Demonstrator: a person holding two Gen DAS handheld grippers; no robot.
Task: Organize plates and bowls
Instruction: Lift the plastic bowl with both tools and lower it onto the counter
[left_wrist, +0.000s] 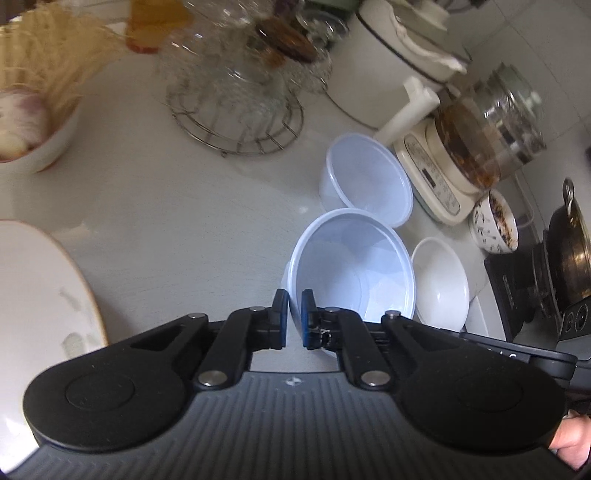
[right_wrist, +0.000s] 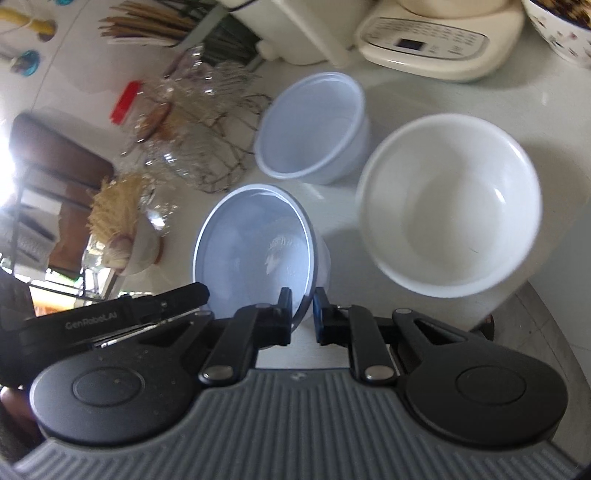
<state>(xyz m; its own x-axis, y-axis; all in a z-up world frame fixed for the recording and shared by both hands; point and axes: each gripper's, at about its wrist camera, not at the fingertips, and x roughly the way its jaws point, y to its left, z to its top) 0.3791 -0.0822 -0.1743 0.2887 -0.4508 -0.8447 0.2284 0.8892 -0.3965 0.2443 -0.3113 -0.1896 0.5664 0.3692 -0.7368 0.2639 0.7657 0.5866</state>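
A pale blue plastic bowl (left_wrist: 351, 273) is tilted on the white counter, and both grippers hold it. My left gripper (left_wrist: 294, 295) is shut on its near rim, one pad inside and one outside. In the right wrist view the same bowl (right_wrist: 255, 251) has its rim pinched by my right gripper (right_wrist: 302, 295), also shut. The left gripper's black body (right_wrist: 110, 321) reaches in from the left. A second plastic bowl (left_wrist: 369, 177) (right_wrist: 314, 129) stands upright just behind. A white ceramic bowl (left_wrist: 439, 284) (right_wrist: 447, 203) sits to the right of the held one.
A gold-rimmed white plate (left_wrist: 37, 295) lies at the left. A wire rack of glassware (left_wrist: 240, 110), a cream kettle base with a glass pot (left_wrist: 443, 173) and a patterned bowl (left_wrist: 495, 221) line the back. A metal pot (left_wrist: 569, 251) stands at far right.
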